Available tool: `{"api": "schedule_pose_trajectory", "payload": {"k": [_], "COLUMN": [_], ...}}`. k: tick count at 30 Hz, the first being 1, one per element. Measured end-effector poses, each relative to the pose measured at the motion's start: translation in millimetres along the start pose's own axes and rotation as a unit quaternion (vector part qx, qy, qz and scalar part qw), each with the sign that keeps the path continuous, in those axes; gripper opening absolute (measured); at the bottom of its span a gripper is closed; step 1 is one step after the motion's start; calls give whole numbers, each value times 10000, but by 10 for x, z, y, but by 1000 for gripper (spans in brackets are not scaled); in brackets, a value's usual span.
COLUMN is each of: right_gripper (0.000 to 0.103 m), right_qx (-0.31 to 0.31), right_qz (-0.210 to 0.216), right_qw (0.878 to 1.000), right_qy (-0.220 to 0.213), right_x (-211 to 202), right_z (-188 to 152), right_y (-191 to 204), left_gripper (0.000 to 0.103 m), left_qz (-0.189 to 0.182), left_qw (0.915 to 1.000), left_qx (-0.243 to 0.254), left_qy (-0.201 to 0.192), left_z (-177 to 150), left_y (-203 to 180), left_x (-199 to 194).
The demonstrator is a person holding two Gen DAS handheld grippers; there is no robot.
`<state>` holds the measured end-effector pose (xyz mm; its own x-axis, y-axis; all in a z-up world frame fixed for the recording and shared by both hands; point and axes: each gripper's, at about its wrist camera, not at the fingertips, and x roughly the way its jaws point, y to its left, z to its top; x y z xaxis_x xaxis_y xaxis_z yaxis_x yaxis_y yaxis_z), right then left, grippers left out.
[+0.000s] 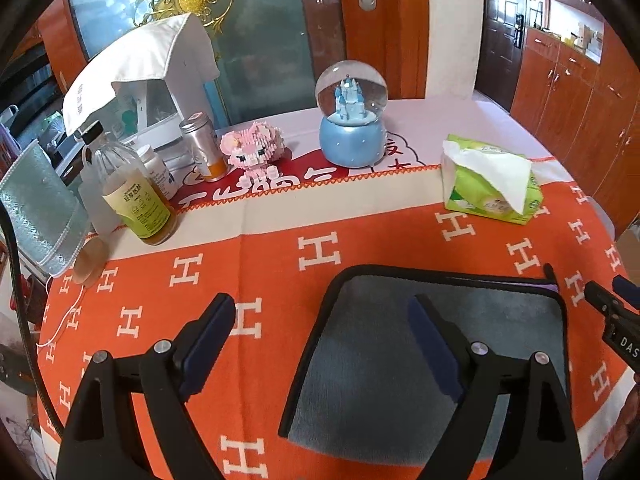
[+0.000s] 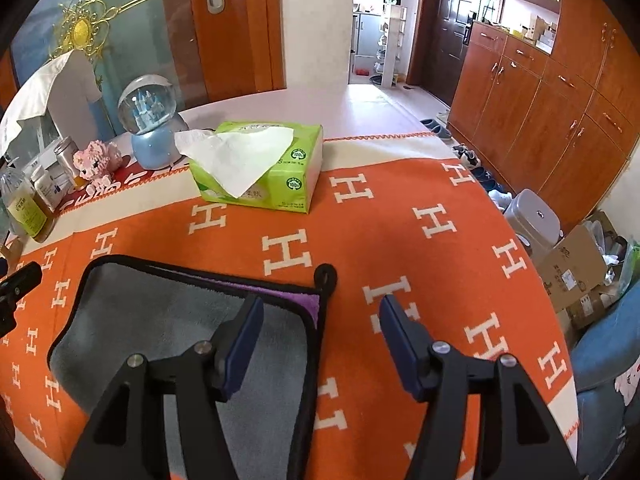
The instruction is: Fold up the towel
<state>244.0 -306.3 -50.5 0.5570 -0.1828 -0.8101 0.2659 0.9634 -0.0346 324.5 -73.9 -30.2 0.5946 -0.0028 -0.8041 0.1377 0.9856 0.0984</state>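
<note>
A grey towel [image 1: 384, 368] with black edging lies folded flat on the orange cloth; a purple strip of its under layer shows at the far right edge [image 2: 296, 294]. It also shows in the right wrist view [image 2: 160, 332], with a black hanging loop [image 2: 325, 276] at its far right corner. My left gripper [image 1: 324, 312] is open and empty, straddling the towel's left edge. My right gripper [image 2: 320, 316] is open and empty, straddling the towel's right edge. The right gripper's tip [image 1: 608, 300] shows at the right of the left wrist view.
A green tissue pack [image 1: 488, 178] [image 2: 256, 164] lies beyond the towel. A snow globe [image 1: 352, 116], a pink block toy [image 1: 250, 152], bottles [image 1: 132, 196] and a covered appliance [image 1: 144, 80] stand at the back left. The table's right edge [image 2: 532, 264] drops to boxes and a stool.
</note>
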Motion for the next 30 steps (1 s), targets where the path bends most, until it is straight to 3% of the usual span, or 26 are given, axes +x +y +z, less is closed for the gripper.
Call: {"api": "schedule_pose_trajectory", "payload": {"k": [8,19,24,30], "right_gripper": [61,61,61,61], "right_qx": [-94,-293,-406,-467], "right_qz": [197,566,681,786], "right_qw": [9996,9971,9954,9932], "right_qy": [-156,-407,-542,-722], "right_x": [-510,-1226,-1451,-1713], "right_z": [-174,-597,-740,-887], "right_y": [115,373,455,485], "left_gripper": [88,89,102,102], "left_qz": [-289,-594,-650,-570], "left_qw": [9993,9978,9970,9966], "left_qx": [18,-89,-210,-382], "left_qy": [-225,-268,-359,-448], "left_z": [-196,-767,-966,-1150], "left_y": [73,166,235,327], "left_x": [-587,-1295,-1540,-1752]}}
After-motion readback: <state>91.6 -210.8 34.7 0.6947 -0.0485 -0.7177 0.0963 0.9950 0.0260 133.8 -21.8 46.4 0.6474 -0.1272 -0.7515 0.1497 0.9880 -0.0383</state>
